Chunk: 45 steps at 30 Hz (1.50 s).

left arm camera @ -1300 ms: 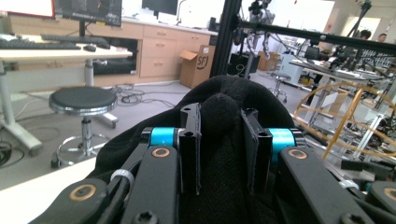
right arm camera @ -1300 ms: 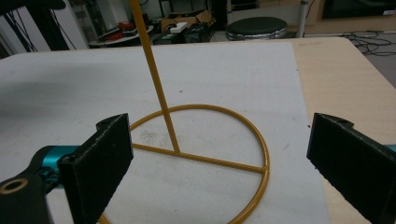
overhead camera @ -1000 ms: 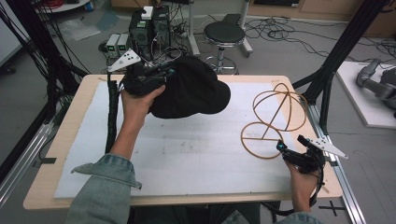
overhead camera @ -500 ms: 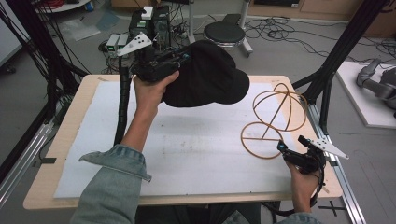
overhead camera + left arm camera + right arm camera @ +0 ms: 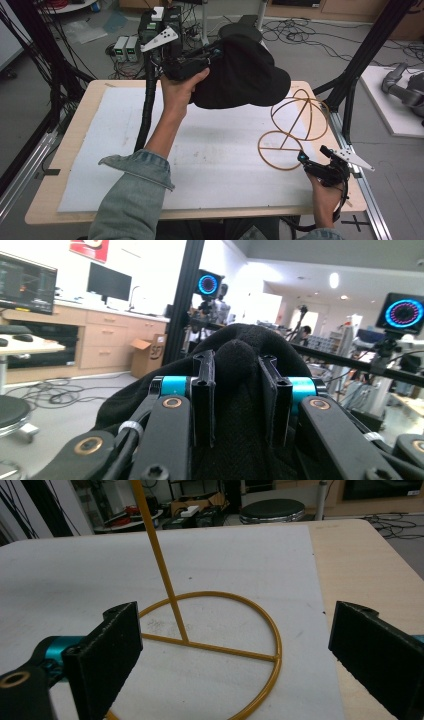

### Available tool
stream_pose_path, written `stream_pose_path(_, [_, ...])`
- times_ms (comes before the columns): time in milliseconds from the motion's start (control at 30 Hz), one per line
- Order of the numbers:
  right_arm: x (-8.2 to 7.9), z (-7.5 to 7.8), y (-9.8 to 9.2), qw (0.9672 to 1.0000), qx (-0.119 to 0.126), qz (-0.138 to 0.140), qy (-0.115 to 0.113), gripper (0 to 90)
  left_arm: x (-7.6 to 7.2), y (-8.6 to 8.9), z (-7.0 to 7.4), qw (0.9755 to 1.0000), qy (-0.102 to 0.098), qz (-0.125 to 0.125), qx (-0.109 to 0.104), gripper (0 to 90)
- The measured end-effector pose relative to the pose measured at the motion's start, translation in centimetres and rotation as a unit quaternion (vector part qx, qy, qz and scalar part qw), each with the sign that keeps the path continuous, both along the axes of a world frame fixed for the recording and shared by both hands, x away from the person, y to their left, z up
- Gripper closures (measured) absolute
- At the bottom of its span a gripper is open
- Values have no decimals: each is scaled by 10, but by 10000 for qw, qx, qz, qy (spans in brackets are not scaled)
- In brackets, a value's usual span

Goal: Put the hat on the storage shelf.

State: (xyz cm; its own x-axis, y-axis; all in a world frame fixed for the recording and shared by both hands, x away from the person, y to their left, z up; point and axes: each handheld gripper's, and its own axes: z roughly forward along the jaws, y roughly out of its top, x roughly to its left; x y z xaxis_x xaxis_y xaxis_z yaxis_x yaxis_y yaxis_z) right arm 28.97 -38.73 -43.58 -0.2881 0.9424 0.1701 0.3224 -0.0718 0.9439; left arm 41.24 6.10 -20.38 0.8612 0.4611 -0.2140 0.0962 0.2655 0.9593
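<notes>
A black cap [image 5: 242,75] hangs in the air over the far edge of the table, held by my left gripper [image 5: 202,57]. In the left gripper view the jaws are shut on a fold of the cap's black cloth [image 5: 240,365], which bulges up between the pads. A yellow wire hat stand [image 5: 292,127] rises from the white mat at the right, just right of and below the cap. My right gripper [image 5: 312,165] rests near the table's front right edge, open, its wide-spread fingers [image 5: 107,652] framing the stand's round base ring [image 5: 210,645] without touching it.
A white foam mat [image 5: 100,160] covers most of the wooden table [image 5: 55,185]. Black frame posts [image 5: 367,50] stand at both sides. A round stool [image 5: 240,25] and boxes of electronics [image 5: 155,22] sit on the floor beyond the far edge.
My left hand has lifted the cap up off the table and carried it to the right, toward the wire stand. The right gripper has stayed in place, open.
</notes>
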Motion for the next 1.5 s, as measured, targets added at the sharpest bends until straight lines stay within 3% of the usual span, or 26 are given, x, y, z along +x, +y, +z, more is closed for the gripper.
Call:
stream_pose_path(767, [-2, 0, -4, 10000, -19, -29, 2, 66, 16, -51, -7, 9982, 24, -589, -58, 720])
stream_pose_path(967, [-3, 0, -4, 10000, 10, -32, 1, 65, 22, -64, -13, 9969, 143, -768, 48, 720])
stream_pose_path(1333, [-3, -1, -4, 10000, 1, -15, 38, 65, 28, -87, -28, 9952, 293, -820, 450, 717])
stream_pose_path(1500, [-3, -1, -3, 10000, 7, -7, 34, 65, 31, -97, -34, 9944, 352, -841, 537, 715])
